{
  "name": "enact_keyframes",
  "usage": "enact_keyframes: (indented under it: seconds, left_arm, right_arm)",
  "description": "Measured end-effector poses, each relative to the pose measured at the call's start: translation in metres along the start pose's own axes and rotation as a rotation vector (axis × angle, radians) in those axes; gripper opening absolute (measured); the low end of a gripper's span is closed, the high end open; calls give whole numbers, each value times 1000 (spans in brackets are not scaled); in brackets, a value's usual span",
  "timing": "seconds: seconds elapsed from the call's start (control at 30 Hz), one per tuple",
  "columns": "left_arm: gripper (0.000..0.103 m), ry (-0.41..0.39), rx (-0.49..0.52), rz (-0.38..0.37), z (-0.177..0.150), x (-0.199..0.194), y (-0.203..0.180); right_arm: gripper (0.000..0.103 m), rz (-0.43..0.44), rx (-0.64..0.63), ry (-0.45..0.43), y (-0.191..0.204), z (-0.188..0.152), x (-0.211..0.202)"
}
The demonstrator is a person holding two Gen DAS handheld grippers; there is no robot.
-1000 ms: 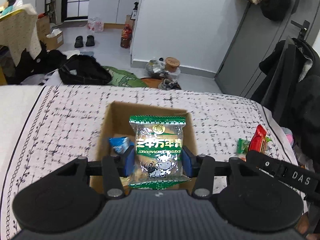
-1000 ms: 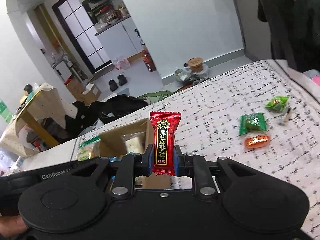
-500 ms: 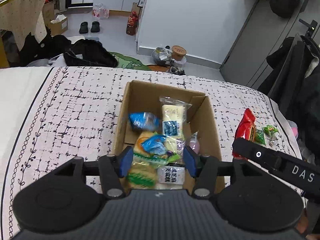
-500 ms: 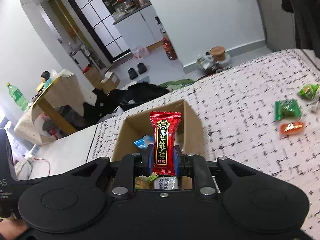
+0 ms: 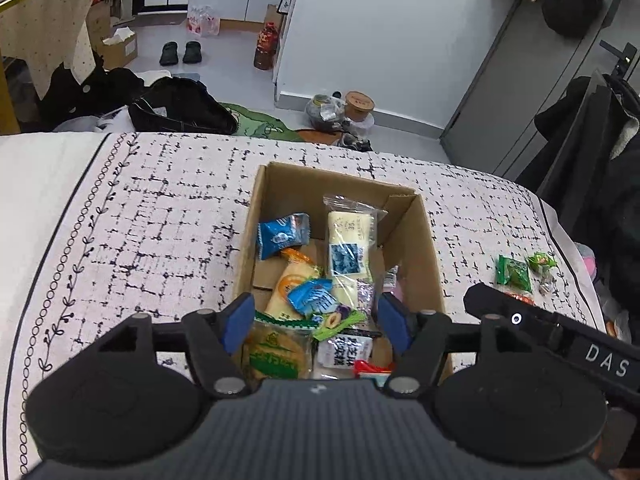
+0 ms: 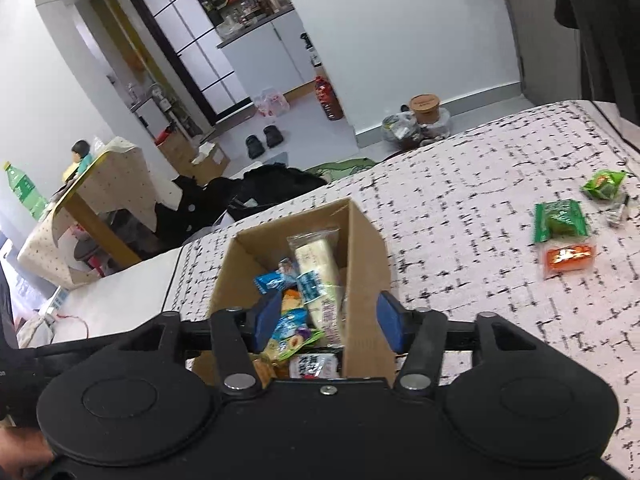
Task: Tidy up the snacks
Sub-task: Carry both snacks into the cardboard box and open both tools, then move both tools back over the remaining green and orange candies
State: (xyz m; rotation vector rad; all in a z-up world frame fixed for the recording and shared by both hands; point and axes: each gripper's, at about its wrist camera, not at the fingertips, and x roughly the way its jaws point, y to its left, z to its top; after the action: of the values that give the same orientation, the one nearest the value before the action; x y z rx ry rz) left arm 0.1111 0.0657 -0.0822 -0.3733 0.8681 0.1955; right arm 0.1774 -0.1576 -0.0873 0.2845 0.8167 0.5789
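Note:
An open cardboard box [image 5: 424,240] stands on the patterned bedspread [image 5: 160,220], holding several snack packets: a blue one [image 5: 282,236], a long pale one [image 5: 350,246], a green cracker pack [image 5: 276,354] and a red wrapper [image 5: 372,368] at the near end. My left gripper [image 5: 316,324] hovers over the box's near end, its jaws opening with nothing pressed between the pads. My right gripper [image 6: 329,318] hangs over the same box [image 6: 364,248], jaws also opening and holding nothing. Loose on the bedspread to the right lie a green packet [image 6: 560,220], an orange packet [image 6: 568,258] and a small green one [image 6: 604,184].
The right gripper's black housing [image 5: 580,344] crosses the left view just right of the box. Beyond the bed's far edge the floor holds a black bag [image 5: 180,108], shoes [image 5: 180,52] and jars. Dark coats [image 5: 600,152] hang at the right. A hand [image 6: 20,456] shows lower left.
Both grippers have let go: the green-and-silver packet left the left jaws and the red candy bar left the right jaws. Both pairs of jaws now stand apart over the box.

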Motion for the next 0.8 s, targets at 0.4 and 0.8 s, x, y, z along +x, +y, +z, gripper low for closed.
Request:
enact_keyframes:
  seconds: [0.4,0.8]
  left_arm:
    - [89,-22,48,20,3,1,-24]
    - [103,-75,66,-24,15,4,-52]
  right_arm:
    - [89,-78,17,-50,-35,13,-21]
    - [103,-162,42,-131,-71,24,-39]
